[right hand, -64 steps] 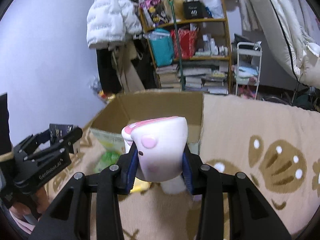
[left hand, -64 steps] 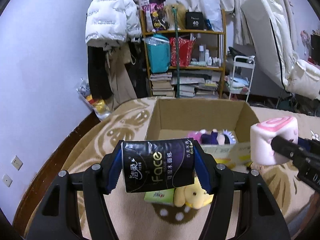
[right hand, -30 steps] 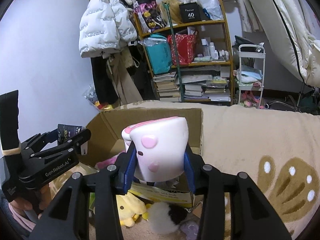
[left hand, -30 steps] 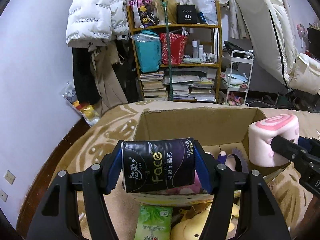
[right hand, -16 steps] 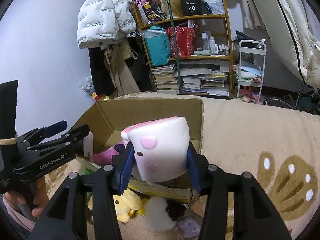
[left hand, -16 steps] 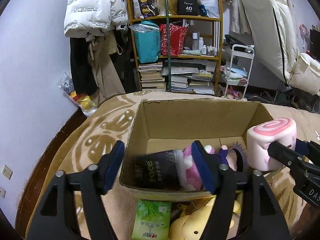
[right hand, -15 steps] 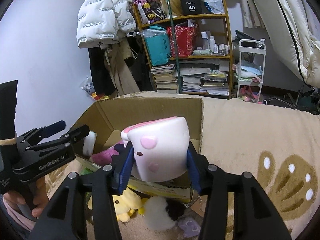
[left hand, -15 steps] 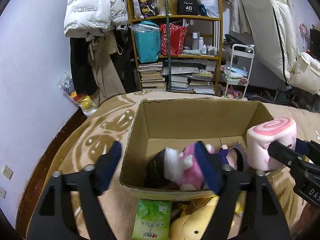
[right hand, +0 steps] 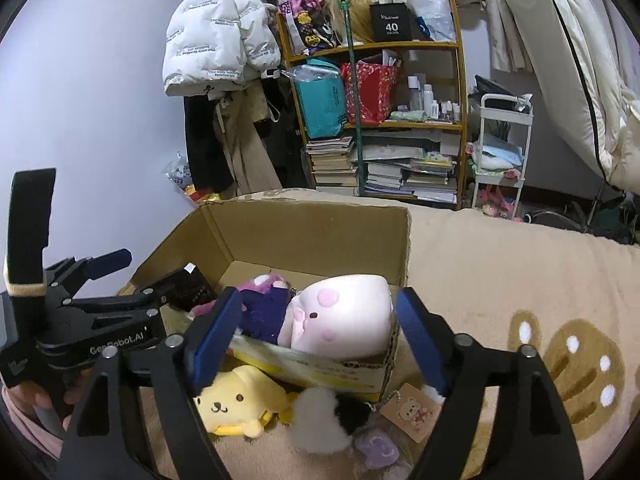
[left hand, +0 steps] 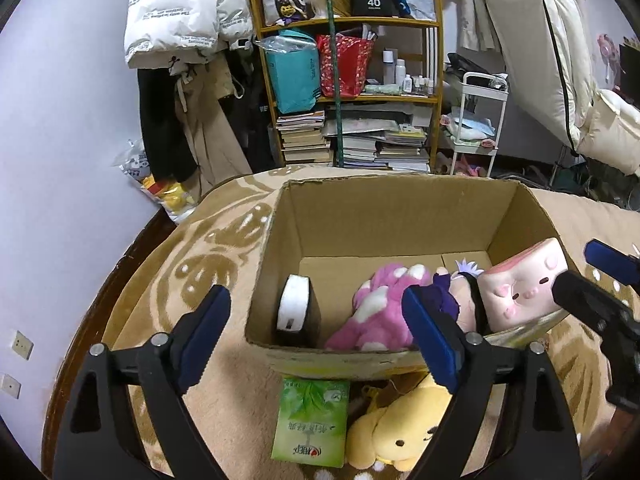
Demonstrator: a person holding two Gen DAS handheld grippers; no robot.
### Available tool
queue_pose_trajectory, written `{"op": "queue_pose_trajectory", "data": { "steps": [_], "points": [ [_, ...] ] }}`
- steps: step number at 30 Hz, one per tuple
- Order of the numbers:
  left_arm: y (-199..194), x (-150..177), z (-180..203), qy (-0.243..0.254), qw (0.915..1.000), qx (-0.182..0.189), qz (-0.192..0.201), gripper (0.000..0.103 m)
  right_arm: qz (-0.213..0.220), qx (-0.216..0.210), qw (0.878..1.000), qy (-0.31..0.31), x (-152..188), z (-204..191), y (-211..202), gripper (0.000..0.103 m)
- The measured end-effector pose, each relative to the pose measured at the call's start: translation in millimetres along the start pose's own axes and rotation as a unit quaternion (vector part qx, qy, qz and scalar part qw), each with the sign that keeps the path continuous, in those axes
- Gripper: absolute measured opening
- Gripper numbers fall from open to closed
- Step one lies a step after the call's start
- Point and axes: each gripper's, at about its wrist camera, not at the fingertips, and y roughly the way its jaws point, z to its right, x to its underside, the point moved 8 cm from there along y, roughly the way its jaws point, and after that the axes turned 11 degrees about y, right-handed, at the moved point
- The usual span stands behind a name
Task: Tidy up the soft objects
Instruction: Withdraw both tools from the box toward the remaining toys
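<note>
An open cardboard box (left hand: 400, 208) sits on a beige patterned blanket. Inside, a black tissue pack (left hand: 296, 312) stands on end at the left, with a pink plush (left hand: 372, 308) and a purple doll beside it. A pink-and-white pig roll toy (right hand: 340, 312) lies tilted in the near right corner. My left gripper (left hand: 316, 308) hovers over the box's near wall; its jaws are opening and its pads touch nothing. My right gripper (right hand: 318, 308) is also opening, with the pig toy (left hand: 520, 284) free between its wide jaws.
In front of the box lie a green tissue pack (left hand: 310, 420), a yellow plush (right hand: 236, 400), a white-and-black fluffy ball (right hand: 320, 416) and a small purple item (right hand: 378, 446). A cluttered bookshelf (left hand: 352, 80) and a white cart (left hand: 480, 120) stand behind the box.
Both grippers opened over the box. The left let go of the black tissue pack, which dropped to the box's left side. The right let go of the pig toy, which tipped into the corner.
</note>
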Motion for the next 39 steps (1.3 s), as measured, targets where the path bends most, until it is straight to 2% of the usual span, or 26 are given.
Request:
{"op": "queue_pose_trajectory", "data": {
  "steps": [3,10,26,32,39],
  "points": [
    [-5.8,0.8,-1.1,-0.007,1.0000,0.003,-0.002,0.093,0.003,-0.008,1.000,-0.001,0.5,-3.7,-8.6,0.094],
    [-26.6,9.7,-11.7,-0.012,0.9998,-0.018,-0.002,0.094,-0.009,-0.010,1.000,0.015,7.6,-5.5,-16.9,0.101],
    [-63.9,47.2,-27.3,-0.037,0.9981,-0.018,-0.045,0.094,-0.009,0.017,0.999,0.041,23.7,6.0,-55.2,0.103],
    [-65.4,62.7,-30.2,-0.047,0.9961,-0.011,-0.073,0.094,-0.020,0.027,0.998,0.052,28.8,12.1,-58.8,0.103],
    [-58.6,67.3,-29.7,-0.049,0.9950,-0.005,-0.087,0.094,-0.028,0.021,0.997,0.063,31.6,15.3,-55.8,0.103]
  ]
}}
